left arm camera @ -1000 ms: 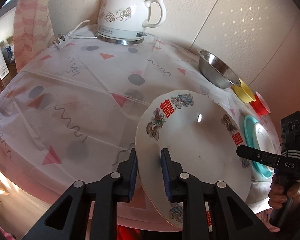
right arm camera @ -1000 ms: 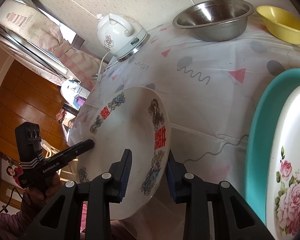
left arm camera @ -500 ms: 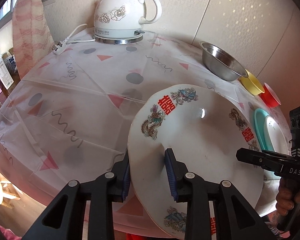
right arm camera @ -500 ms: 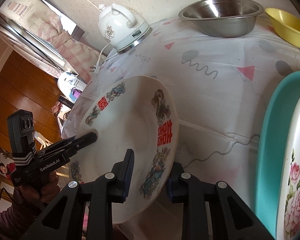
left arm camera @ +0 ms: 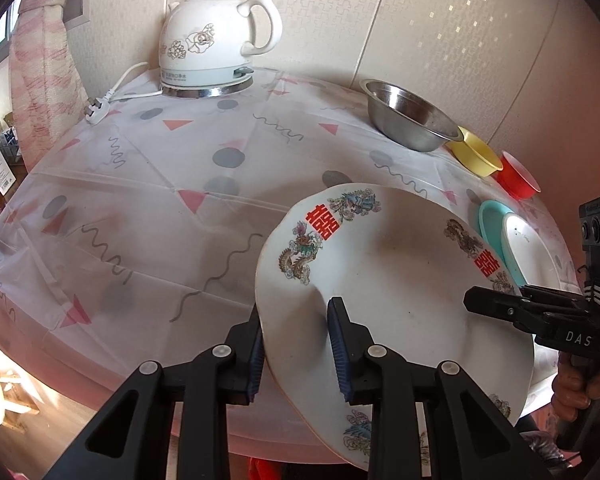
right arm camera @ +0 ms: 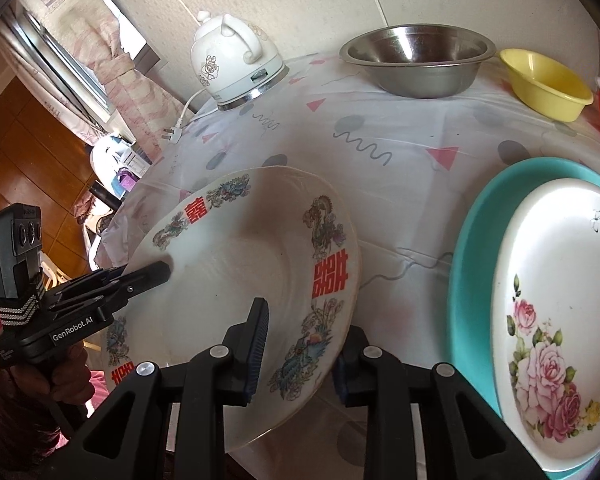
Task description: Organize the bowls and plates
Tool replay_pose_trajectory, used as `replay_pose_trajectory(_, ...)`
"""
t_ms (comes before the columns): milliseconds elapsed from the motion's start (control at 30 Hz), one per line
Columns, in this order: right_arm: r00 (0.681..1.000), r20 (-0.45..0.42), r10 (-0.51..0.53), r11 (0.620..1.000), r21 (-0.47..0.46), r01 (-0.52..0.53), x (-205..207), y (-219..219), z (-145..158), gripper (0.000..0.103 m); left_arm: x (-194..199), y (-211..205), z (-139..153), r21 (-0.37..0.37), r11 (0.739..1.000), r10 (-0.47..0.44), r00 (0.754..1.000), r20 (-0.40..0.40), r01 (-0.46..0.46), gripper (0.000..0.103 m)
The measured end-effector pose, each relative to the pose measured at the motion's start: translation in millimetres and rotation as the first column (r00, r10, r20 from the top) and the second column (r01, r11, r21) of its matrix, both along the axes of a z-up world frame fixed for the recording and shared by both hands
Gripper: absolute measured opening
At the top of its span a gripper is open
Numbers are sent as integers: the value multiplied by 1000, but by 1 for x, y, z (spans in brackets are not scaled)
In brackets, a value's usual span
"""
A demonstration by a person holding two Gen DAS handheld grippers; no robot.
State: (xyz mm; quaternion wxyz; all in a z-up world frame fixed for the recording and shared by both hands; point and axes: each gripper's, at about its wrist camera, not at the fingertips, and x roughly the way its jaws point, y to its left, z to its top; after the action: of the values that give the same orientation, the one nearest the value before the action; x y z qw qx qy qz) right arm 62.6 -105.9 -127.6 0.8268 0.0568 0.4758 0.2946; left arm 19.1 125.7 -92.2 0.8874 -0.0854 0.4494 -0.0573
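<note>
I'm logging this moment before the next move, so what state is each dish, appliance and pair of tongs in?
Dragon plate: lifted, tilted, gripped at opposite rim edges.
Left tongs: clamped on the plate's rim.
Right tongs: clamped on the plate's rim.
Rose plate: lying on the teal plate.
Steel bowl: upright, empty.
Yellow bowl: upright, empty.
Red bowl: upright.
Kettle: on its base, lid on, unplugged.

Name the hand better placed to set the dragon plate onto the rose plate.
Right. Both grippers clamp the dragon plate, but the right gripper holds the rim nearest the rose plate; the left gripper holds the far rim.
</note>
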Motion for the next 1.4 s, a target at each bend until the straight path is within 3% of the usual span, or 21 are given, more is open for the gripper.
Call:
replay_pose_trajectory(267,998,50,-50,999,4,50,-15,-32,14,28,5,-32,11,-8,996,-86,996,35,86,28)
replay_pose_trajectory(500,995,52,-90,996,0,90,-16,-54,9,28,11,-58,9,-5,987,-159,986,41,159,28)
replay_pose_trajectory(833,987,112,-119,993,1,119,-19,-66,20,28,16,-73,21,8,981,-193,977,95,193,28)
replay_pose_trajectory(1100,957,171,-233,972,24,233,-24,-107,40,28,35,-116,43,5,958,-284,947,151,286,28)
replay_pose_trajectory(1400,916,190,-354,932,-11,362,-20,-162,46,28,61,-177,42,-21,920,-385,912,139,392,29)
